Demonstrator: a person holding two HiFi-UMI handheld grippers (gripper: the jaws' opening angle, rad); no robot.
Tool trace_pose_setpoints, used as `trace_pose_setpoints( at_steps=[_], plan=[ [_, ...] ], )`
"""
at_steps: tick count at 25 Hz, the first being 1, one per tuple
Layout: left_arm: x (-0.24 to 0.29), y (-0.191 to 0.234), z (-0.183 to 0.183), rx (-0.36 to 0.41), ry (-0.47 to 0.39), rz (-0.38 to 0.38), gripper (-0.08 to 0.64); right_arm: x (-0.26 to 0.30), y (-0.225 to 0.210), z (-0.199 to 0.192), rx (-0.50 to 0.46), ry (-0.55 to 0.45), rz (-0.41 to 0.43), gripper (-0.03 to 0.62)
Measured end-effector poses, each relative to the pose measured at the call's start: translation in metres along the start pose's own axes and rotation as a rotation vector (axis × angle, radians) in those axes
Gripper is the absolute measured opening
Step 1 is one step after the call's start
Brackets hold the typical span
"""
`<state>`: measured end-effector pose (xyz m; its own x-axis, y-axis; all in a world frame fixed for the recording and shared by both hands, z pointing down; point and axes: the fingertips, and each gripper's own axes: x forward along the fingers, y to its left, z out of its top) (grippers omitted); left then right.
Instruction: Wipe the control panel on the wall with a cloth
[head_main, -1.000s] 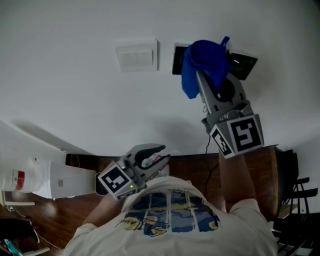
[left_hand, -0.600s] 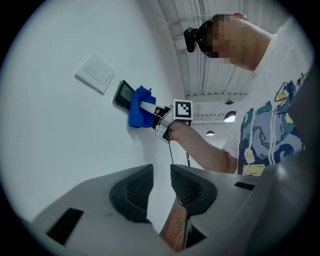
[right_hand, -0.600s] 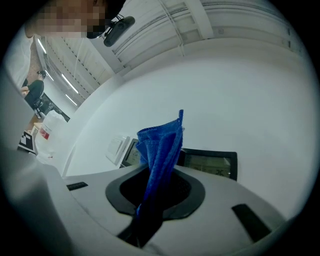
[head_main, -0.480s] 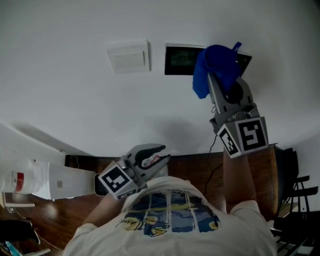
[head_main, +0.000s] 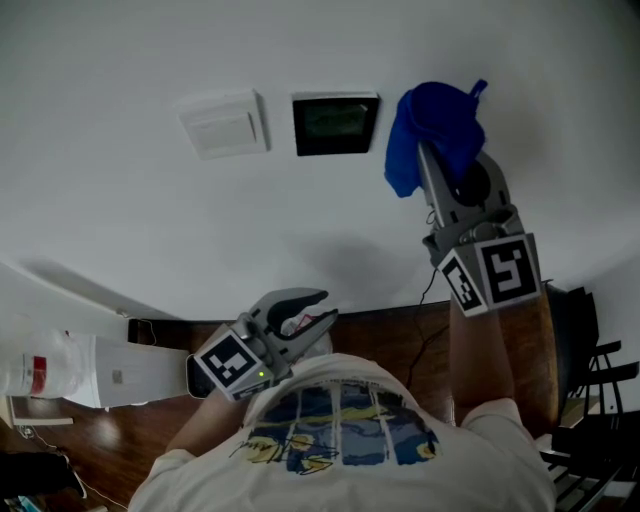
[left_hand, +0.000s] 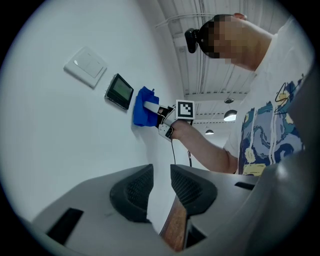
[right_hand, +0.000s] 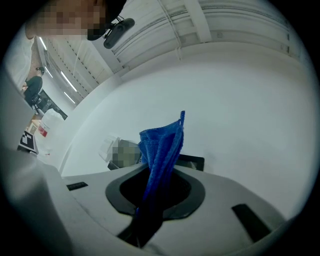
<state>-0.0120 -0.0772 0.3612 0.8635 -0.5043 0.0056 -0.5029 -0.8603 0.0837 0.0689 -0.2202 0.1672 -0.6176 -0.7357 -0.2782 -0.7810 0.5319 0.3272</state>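
Note:
A black control panel (head_main: 335, 123) with a dark screen is set in the white wall, and it also shows in the left gripper view (left_hand: 120, 91). My right gripper (head_main: 428, 150) is raised against the wall just right of the panel, shut on a bunched blue cloth (head_main: 435, 122). The cloth (right_hand: 160, 150) stands up from between the jaws, with an edge of the panel (right_hand: 194, 162) behind it. My left gripper (head_main: 318, 306) hangs low by my chest. Its jaws are shut with only a thin slit between the pads (left_hand: 132, 192) and nothing in them.
A white wall switch (head_main: 222, 124) sits left of the panel. Below the wall runs a dark wooden surface (head_main: 390, 335) with a black cable (head_main: 418, 295). A white container with a red label (head_main: 60, 368) stands far left, and a black chair (head_main: 595, 400) far right.
The right gripper has slid the cloth rightward across the panel and off it, so the whole screen now shows. The left gripper has stayed put.

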Motion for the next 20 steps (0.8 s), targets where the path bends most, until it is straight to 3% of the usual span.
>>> trace_pose_setpoints(
  at_steps=[15,20],
  plan=[
    [0.040,-0.010,0.003,0.005,0.025,-0.003,0.089,-0.045,-0.081,-0.021,0.017,0.024,-0.114,0.075],
    [0.049,-0.009,-0.002,0.009,0.041,0.004,0.089,-0.046,-0.090,-0.028,0.030,0.017,-0.110,0.075]
  ],
)
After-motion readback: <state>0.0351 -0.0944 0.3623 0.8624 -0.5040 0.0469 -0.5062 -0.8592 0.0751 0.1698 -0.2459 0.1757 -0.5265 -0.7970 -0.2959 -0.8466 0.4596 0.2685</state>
